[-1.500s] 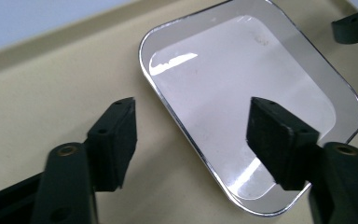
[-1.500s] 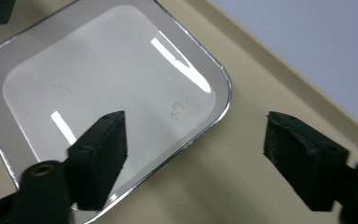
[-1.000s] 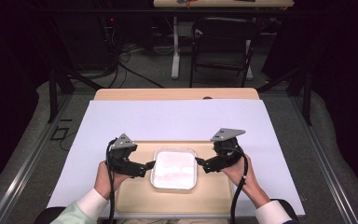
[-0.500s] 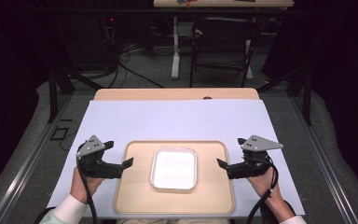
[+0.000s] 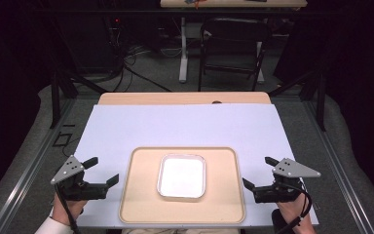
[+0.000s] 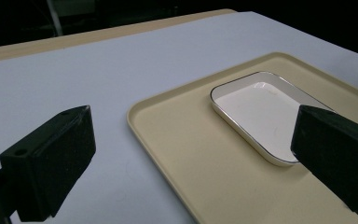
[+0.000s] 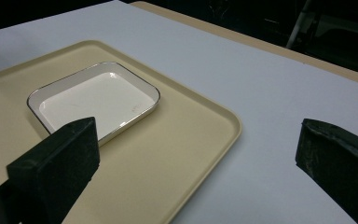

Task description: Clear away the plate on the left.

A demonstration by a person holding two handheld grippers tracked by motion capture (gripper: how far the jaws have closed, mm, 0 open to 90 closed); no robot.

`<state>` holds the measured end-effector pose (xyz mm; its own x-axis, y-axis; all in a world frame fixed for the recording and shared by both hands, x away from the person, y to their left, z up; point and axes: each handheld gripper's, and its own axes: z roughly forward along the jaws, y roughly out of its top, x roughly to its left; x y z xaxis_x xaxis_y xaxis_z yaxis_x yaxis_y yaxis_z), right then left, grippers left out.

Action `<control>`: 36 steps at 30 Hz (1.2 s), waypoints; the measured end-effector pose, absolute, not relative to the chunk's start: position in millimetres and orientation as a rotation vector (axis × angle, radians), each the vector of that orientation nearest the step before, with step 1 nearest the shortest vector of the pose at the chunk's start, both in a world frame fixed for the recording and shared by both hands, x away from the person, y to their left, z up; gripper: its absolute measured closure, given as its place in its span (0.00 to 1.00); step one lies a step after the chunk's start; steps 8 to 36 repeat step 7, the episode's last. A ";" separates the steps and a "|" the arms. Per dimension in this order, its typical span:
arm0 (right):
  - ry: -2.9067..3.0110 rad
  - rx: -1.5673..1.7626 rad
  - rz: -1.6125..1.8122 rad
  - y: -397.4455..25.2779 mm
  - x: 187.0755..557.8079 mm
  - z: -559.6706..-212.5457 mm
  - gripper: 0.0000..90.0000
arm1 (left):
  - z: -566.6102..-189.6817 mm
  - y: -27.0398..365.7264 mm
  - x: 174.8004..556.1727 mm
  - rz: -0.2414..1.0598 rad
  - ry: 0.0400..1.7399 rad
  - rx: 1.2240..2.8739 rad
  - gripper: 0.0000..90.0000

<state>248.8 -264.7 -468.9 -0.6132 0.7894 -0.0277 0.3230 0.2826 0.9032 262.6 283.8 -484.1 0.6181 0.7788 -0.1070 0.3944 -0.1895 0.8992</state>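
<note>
1. Down at the near edge, the left gripper [image 5: 102, 171] sits out to the left of the beige tray [image 5: 139, 195], jaws spread wide and holding nothing; the person's hand [image 5: 68, 207] grips it from below.
2. Same story on the other side: the right gripper [image 5: 257, 173] hangs off the tray's right edge, jaws parted wide and empty, with its grey three-cornered plate [image 5: 294, 168] on top and its cable [image 5: 299, 214] trailing back toward the person.
3. Both grippers are clear of the tray, touching neither it nor what lies in it, and both point inward toward it.
4. In the left gripper view, the two black jaws stand far apart, framing the tray's near-left corner [image 6: 135, 116] and the dish beyond.
5. In the right gripper view, the jaws are just as wide, with the tray's corner [image 7: 233, 126] between them.
6. Now the centre: a white rectangular dish [image 5: 181, 176] with rounded corners and a thin dark rim lies flat in the middle of the tray, empty, well apart from both grippers.
7. The tray rests on a pale sheet [image 5: 185, 126] that covers most of the tabletop [image 5: 185, 98], whose wooden far edge shows past the sheet.
8. Beyond the tabletop, a dark chair [image 5: 233, 44] stands on the floor, with cables [image 5: 136, 53] lying to its left.
</note>
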 end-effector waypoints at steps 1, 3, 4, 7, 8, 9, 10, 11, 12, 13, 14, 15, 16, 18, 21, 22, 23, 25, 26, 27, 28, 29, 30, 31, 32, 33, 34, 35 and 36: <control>2.078 0.992 1.297 -264.8 248.2 -469.7 0.00 | -485.4 285.1 262.1 0.463 0.957 1.800 0.00; 2.084 1.001 1.285 -264.6 248.0 -471.1 0.00 | -486.5 287.4 261.6 0.459 0.967 1.784 0.00; 2.088 1.008 1.279 -264.5 248.6 -471.9 0.00 | -486.5 287.8 261.8 0.460 0.967 1.779 0.00; 2.083 1.027 1.268 -264.9 248.6 -472.6 0.00 | -487.9 288.3 263.2 0.442 0.975 1.775 0.00; 2.083 1.027 1.268 -264.9 248.6 -472.6 0.00 | -487.9 288.3 263.2 0.442 0.975 1.775 0.00; 2.083 1.027 1.268 -264.9 248.6 -472.6 0.00 | -487.9 288.3 263.2 0.442 0.975 1.775 0.00; 2.083 1.027 1.268 -264.9 248.6 -472.6 0.00 | -487.9 288.3 263.2 0.442 0.975 1.775 0.00; 2.083 1.027 1.268 -264.9 248.6 -472.6 0.00 | -487.9 288.3 263.2 0.442 0.975 1.775 0.00; 2.083 1.027 1.268 -264.9 248.6 -472.6 0.00 | -487.9 288.3 263.2 0.442 0.975 1.775 0.00; 2.083 1.027 1.268 -264.9 248.6 -472.6 0.00 | -487.9 288.3 263.2 0.442 0.975 1.775 0.00; 2.083 1.027 1.268 -264.9 248.6 -472.6 0.00 | -487.9 288.3 263.2 0.442 0.975 1.775 0.00; 2.083 1.027 1.268 -264.9 248.6 -472.6 0.00 | -487.9 288.3 263.2 0.442 0.975 1.775 0.00; 2.083 1.027 1.268 -264.9 248.6 -472.6 0.00 | -487.9 288.3 263.2 0.442 0.975 1.775 0.00; 2.083 1.027 1.268 -264.9 248.6 -472.6 0.00 | -487.9 288.3 263.2 0.442 0.975 1.775 0.00; 2.083 1.027 1.268 -264.9 248.6 -472.6 0.00 | -487.9 288.3 263.2 0.442 0.975 1.775 0.00; 2.083 1.027 1.268 -264.9 248.6 -472.6 0.00 | -487.9 288.3 263.2 0.442 0.975 1.775 0.00; 2.083 1.027 1.268 -264.9 248.6 -472.6 0.00 | -487.9 288.3 263.2 0.442 0.975 1.775 0.00; 2.083 1.027 1.268 -264.9 248.6 -472.6 0.00 | -487.9 288.3 263.2 0.442 0.975 1.775 0.00; 2.083 1.027 1.268 -264.9 248.6 -472.6 0.00 | -487.9 288.3 263.2 0.442 0.975 1.775 0.00; 2.083 1.027 1.268 -264.9 248.6 -472.6 0.00 | -487.9 288.3 263.2 0.442 0.975 1.775 0.00; 2.083 1.027 1.268 -264.9 248.6 -472.6 0.00 | -487.9 288.3 263.2 0.442 0.975 1.775 0.00; 2.083 1.027 1.268 -264.9 248.6 -472.6 0.00 | -487.9 288.3 263.2 0.442 0.975 1.775 0.00; 2.083 1.027 1.268 -264.9 248.6 -472.6 0.00 | -487.9 288.3 263.2 0.442 0.975 1.775 0.00; 2.083 1.027 1.268 -264.9 248.6 -472.6 0.00 | -487.9 288.3 263.2 0.442 0.975 1.775 0.00; 2.083 1.027 1.268 -264.9 248.6 -472.6 0.00 | -487.9 288.3 263.2 0.442 0.975 1.775 0.00; 2.083 1.027 1.268 -264.9 248.6 -472.6 0.00 | -487.9 288.3 263.2 0.442 0.975 1.775 0.00; 2.083 1.027 1.268 -264.9 248.6 -472.6 0.00 | -487.9 288.3 263.2 0.442 0.975 1.775 0.00; 2.083 1.027 1.268 -264.9 248.6 -472.6 0.00 | -487.9 288.3 263.2 0.442 0.975 1.775 0.00; 2.083 1.027 1.268 -264.9 248.6 -472.6 0.00 | -487.9 288.3 263.2 0.442 0.975 1.775 0.00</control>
